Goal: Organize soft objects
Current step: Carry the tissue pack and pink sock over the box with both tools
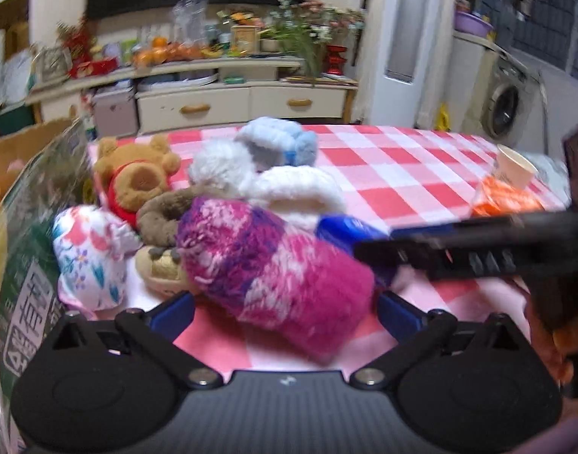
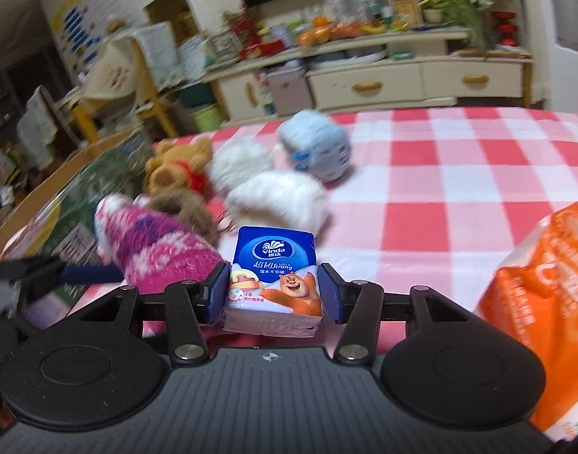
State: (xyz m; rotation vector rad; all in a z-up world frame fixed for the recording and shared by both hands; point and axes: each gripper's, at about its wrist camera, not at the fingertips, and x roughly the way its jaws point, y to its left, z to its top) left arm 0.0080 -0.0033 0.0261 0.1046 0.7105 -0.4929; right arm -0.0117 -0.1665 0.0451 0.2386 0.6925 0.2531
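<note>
Landmark: the pink-and-purple fuzzy sock [image 1: 273, 283], lying on the checked tablecloth [image 1: 421, 174] at the near end of the soft-toy pile.

Left gripper [image 1: 285, 312]: jaws spread to their widest, one blue pad on each side of the sock's near end and neither pressing it. The sock lies slack on the cloth, bearing no grip. Judged: either just let go or not yet taken; the pictures do not settle which.

Right gripper [image 2: 274, 291]: closed on a small tissue pack [image 2: 275, 276], pads flat against its two side faces, printed front upward. The pack sits just right of the sock, almost touching it. Holding by the narrow sides keeps the soft pack from folding.

Beyond the sock: a brown bear in red [image 1: 137, 178], white fluffy pieces [image 1: 292, 193], a pale blue plush [image 1: 285, 140]. To its left, a floral cloth bundle [image 1: 90, 257], then a cardboard box [image 1: 28, 143] at the table's edge, the likely destination. Well right of the sock, an orange packet [image 2: 546, 295].

Pose: both grippers tilt downward toward the cloth, side by side, the right arm crossing low in the left camera's view. Background blurred.
</note>
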